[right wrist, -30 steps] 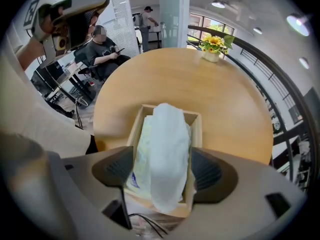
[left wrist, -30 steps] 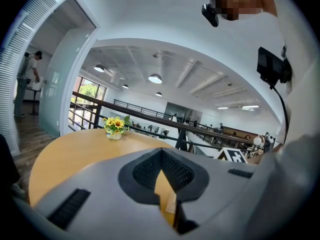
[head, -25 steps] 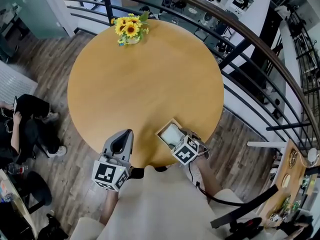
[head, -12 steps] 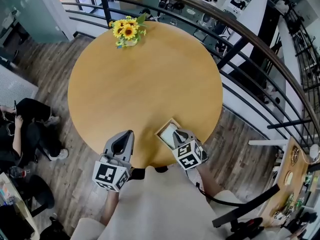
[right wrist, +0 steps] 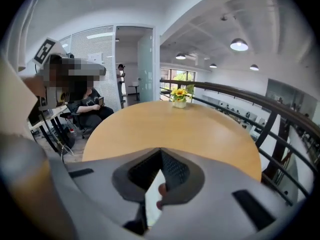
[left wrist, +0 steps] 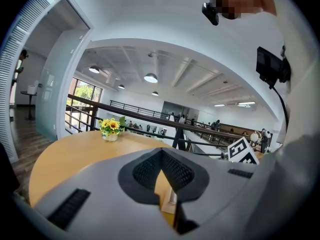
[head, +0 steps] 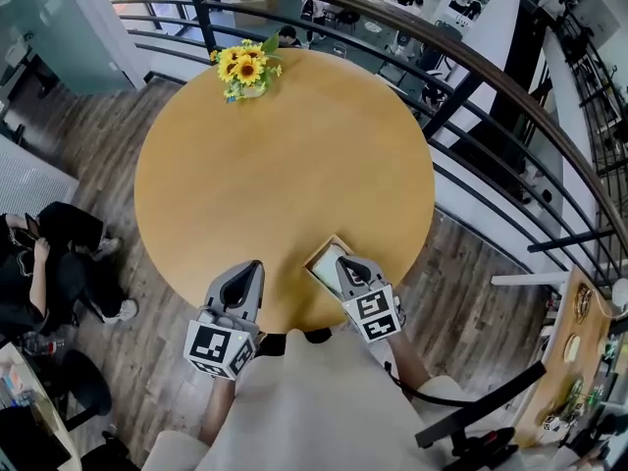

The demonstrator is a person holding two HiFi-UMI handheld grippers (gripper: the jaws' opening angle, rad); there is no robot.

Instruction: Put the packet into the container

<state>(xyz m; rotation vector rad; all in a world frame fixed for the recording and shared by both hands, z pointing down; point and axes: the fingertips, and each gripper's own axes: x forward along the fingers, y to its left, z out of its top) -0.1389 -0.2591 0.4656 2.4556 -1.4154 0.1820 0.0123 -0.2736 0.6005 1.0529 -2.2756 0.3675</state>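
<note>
Right gripper (head: 345,261): jaws just closed together on nothing, drawn up off the container (head: 318,251) at the worktop's (head: 285,155) 5 o'clock edge. White packet (head: 332,261): released, lying inside container. Left gripper (head: 252,265): jaws together, idle at 7 o'clock. Task judged complete.

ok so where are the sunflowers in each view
head view: sunflowers upper left of centre, at the round table's far edge.
left gripper view: sunflowers left of centre, about mid height.
right gripper view: sunflowers just right of centre, slightly above mid height.
shared landmark: the round table under them.
</note>
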